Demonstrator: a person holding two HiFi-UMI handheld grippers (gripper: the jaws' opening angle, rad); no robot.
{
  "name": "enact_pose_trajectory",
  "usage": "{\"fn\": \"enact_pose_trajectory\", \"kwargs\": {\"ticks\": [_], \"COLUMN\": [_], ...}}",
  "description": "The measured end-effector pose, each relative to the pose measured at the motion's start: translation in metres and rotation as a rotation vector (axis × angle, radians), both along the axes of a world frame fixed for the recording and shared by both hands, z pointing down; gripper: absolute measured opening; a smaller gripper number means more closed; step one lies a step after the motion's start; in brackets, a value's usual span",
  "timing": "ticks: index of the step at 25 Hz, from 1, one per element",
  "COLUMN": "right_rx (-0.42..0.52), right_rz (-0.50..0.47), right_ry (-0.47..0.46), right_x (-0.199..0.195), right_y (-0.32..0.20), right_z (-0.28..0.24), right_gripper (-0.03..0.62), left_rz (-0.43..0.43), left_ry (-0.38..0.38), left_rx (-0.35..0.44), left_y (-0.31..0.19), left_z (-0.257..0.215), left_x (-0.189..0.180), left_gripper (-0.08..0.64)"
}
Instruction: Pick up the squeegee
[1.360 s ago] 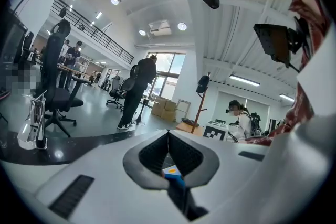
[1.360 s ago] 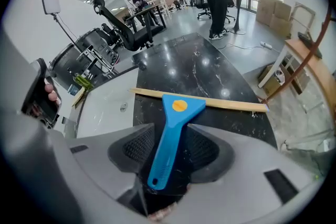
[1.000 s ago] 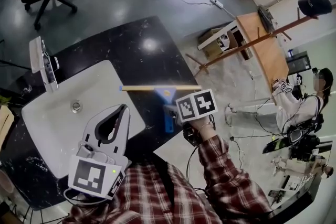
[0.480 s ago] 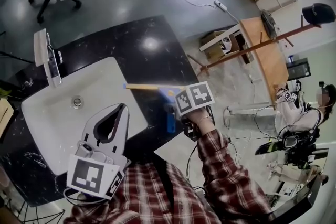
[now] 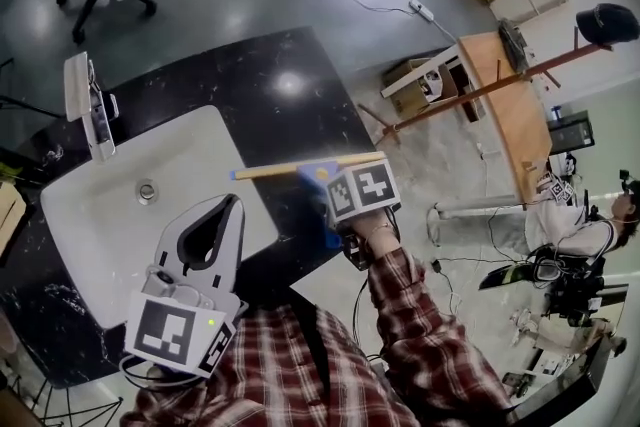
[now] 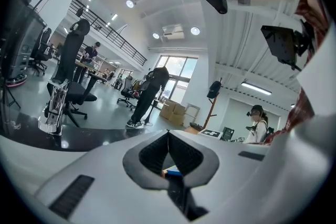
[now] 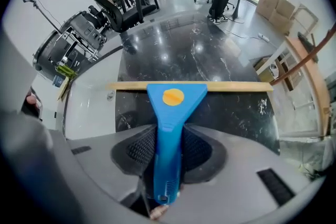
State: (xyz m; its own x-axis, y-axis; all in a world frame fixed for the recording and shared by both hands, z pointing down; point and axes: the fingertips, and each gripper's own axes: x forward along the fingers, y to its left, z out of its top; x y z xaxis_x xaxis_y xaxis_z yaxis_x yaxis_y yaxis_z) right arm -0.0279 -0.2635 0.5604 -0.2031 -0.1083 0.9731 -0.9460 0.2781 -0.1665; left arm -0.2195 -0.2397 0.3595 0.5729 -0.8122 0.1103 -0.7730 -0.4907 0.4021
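Half the squeegee (image 7: pixel 169 113) handle hidden by right gripper (image 7: pixel 168 132) jaws just closing tight; left gripper (image 6: pixel 168 134) jaws together, empty.

Red plaid sleeve (image 5: pixel 430 335), white left gripper (image 5: pixel 236 207)

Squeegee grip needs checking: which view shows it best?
The right gripper view: the whole squeegee shows, handle between the jaws of the right gripper, which have just been closing on it. The head view shows its blade, the handle mostly covered. The left gripper view shows a blue sliver.
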Motion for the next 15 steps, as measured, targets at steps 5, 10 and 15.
{"fn": "enact_pose_trajectory", "kwargs": {"ticks": [5, 10, 15], "right_rx": [0.035, 0.073, 0.155], "right_rz": [-0.007, -0.002, -0.017], "right_ry": [-0.025, -0.109, -0.270], "right_x": [0.001, -0.001, -0.018], "right_y": [0.000, 0.001, -0.001], "right_z": [0.000, -0.006, -0.026], "right_gripper": [0.138, 0.138, 0.138], "left_rz": [-0.020, -0.032, -0.044], "left_ry": [-0.027, -0.052, -0.093], "left_rx": [0.006, 0.014, 0.030], "left_y": [0.003, 0.008, 0.013], "left_z": [-0.004, -0.011, -0.019], "left_x": [-0.004, -0.002, -0.005], "left_gripper": [0.011, 0.011, 0.011]}}
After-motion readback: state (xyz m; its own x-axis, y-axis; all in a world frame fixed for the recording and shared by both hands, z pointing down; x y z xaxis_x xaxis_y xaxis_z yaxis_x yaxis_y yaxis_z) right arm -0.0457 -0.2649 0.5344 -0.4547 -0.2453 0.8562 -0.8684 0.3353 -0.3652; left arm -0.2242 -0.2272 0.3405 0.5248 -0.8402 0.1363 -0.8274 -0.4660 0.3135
